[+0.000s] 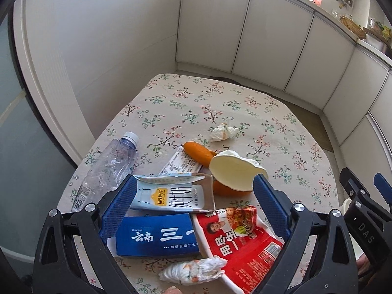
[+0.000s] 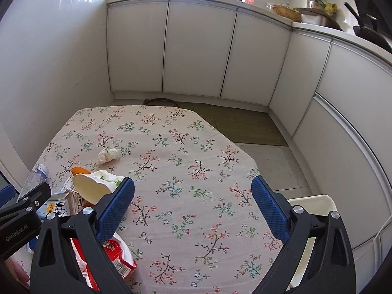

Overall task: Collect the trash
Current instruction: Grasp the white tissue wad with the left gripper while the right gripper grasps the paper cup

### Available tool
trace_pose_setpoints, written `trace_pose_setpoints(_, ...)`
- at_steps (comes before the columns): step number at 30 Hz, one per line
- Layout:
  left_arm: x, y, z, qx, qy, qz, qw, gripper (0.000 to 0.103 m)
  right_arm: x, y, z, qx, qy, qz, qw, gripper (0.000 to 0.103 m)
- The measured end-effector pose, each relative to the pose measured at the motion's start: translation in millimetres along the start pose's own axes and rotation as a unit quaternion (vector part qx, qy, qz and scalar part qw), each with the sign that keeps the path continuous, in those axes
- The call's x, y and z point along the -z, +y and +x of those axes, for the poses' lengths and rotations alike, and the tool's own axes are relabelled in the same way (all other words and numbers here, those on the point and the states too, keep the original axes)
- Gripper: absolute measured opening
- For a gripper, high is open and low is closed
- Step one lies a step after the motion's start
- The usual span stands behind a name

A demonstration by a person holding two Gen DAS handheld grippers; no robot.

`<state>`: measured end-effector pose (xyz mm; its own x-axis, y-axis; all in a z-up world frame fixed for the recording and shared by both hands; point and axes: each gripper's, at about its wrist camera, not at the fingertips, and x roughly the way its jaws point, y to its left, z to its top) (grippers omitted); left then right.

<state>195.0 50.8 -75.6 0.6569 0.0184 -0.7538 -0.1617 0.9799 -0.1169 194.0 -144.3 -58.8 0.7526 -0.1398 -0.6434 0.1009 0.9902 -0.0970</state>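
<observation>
My left gripper (image 1: 194, 186) is open above a pile of trash on the floral tablecloth (image 1: 220, 107). Between its fingers lie a flattened milk carton (image 1: 171, 194), a blue box (image 1: 156, 236) and a red snack packet (image 1: 240, 240). A crushed white paper cup (image 1: 232, 171) lies on orange peel (image 1: 198, 150). A clear plastic bottle (image 1: 110, 166) lies at the left. A crumpled tissue (image 1: 191, 269) lies near me, another (image 1: 223, 131) farther off. My right gripper (image 2: 193, 189) is open and empty over bare cloth, right of the pile; the cup (image 2: 95, 187) is at its left finger.
White cabinets (image 2: 196, 49) run behind and to the right of the table. A white bin rim (image 2: 311, 205) shows below the table's right edge. A brown mat (image 2: 245, 125) lies on the floor beyond. The wall stands close at the left.
</observation>
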Motion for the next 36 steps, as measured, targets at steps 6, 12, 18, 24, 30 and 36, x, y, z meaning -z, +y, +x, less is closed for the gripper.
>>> trace_pose_setpoints(6,-14,16,27,-0.007,0.027,-0.005,0.9996,0.091,-5,20,10,-0.025,0.01,0.002,1.0,0.093)
trace_pose_setpoints(12,-38,22,64,-0.016,0.061,0.022,0.9978,0.091,-6,43,24,-0.038,0.021,-0.011,0.999,0.093)
trace_pose_setpoints(18,-74,17,106,0.026,0.108,0.034,0.9933,0.091,-8,51,38,-0.041,0.037,-0.015,0.998,0.093)
trace_pose_setpoints(24,-100,-21,156,0.079,0.163,0.08,0.9802,0.091,-11,39,51,-0.04,0.059,0.003,0.997,0.093)
trace_pose_setpoints(30,-102,-49,203,0.064,0.213,0.138,0.9652,0.078,-13,31,63,-0.054,0.084,0.025,0.995,0.093)
trace_pose_setpoints(36,-101,-68,224,0.068,0.24,0.17,0.9534,0.064,-14,30,72,-0.06,0.096,0.025,0.993,0.093)
